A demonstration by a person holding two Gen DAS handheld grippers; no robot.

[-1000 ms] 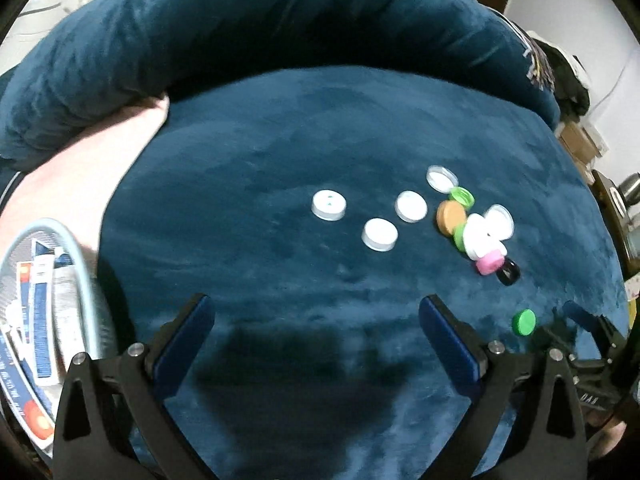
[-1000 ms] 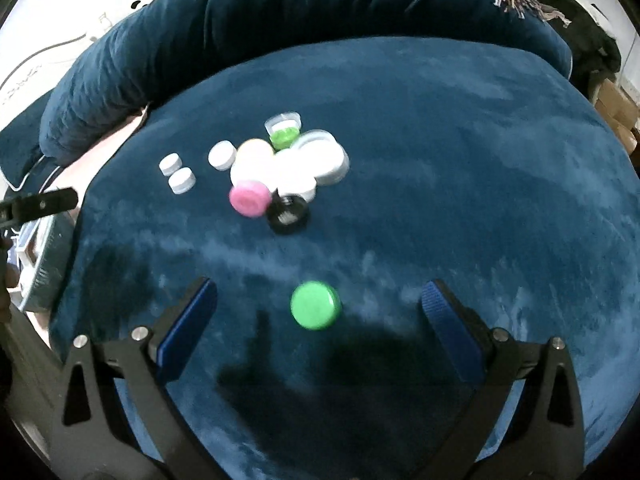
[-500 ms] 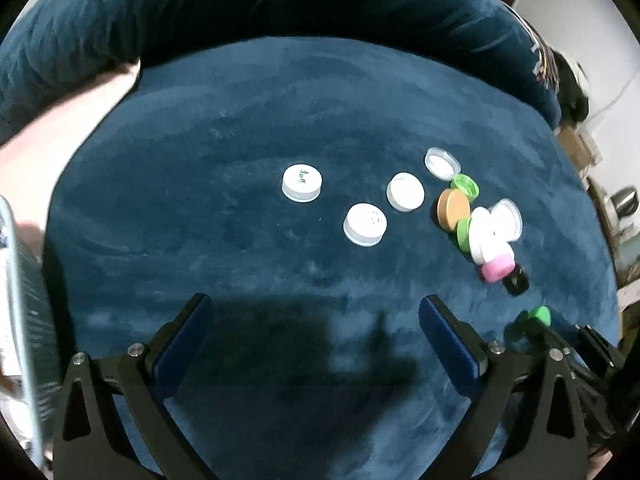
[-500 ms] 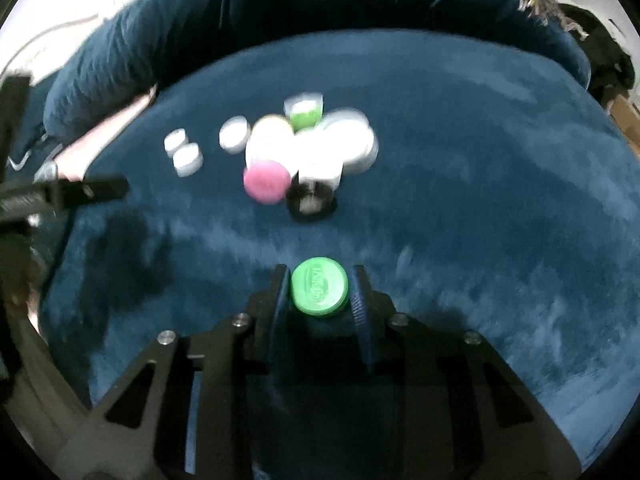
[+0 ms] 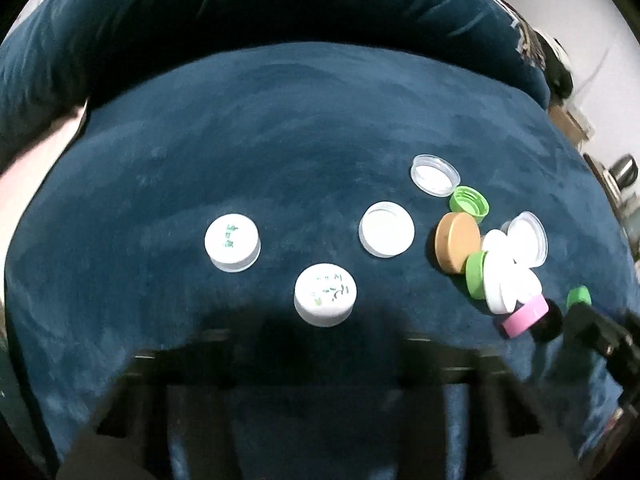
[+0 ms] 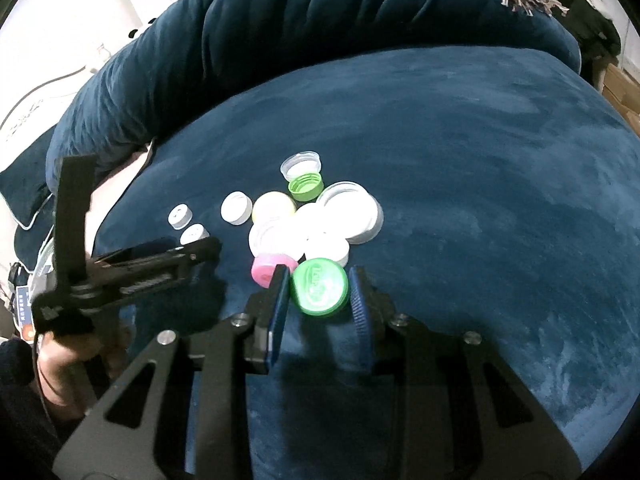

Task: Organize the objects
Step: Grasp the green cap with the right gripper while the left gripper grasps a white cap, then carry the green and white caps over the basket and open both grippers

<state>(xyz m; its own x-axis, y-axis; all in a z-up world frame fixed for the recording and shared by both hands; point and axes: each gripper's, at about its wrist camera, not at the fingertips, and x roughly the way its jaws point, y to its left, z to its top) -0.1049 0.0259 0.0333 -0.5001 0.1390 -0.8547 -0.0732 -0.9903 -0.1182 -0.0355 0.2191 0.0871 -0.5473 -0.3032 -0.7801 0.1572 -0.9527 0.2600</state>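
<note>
**Green cap pinched in right tool, cluster close ahead**

Nearest: right tool (image 6: 318, 286) clenched on the green cap (image 6: 319, 287), blue pads touching its rim on both sides, cap face-up and slightly tilted, apparently lifted just above the blue cushion (image 6: 500, 200). Grip sits on a shallow, smooth rim. Judgement: a twist or jolt could pop the cap out sideways, and the plush surface would let it roll.

Just beyond the pads: pink cap (image 6: 269, 270) touching the left pad's outer side, a black cap (image 5: 546, 322) beside it in the left view. Risk: advancing the tool forward would shove these and scatter the pile.

Next out: heap of white caps (image 6: 316, 232), some overlapping, with a tan cap (image 5: 457, 241), a second green cap on edge (image 5: 475, 274) and an open green cap (image 6: 306, 186) at the far side beside a clear lid (image 6: 301, 164).

Left of the heap, apart from it: three white caps already spaced out (image 5: 232, 246) (image 5: 325, 294) (image 5: 386, 235), possibly a sorted group.

Left tool (image 6: 200, 250) reaches in from the left near those white caps; its own view is dark and blurred at the bottom, so I cannot tell its state. It crosses the path toward the white group. Collision between tools is possible.

Farthest: rolled blue bolster (image 6: 320, 20).
</note>
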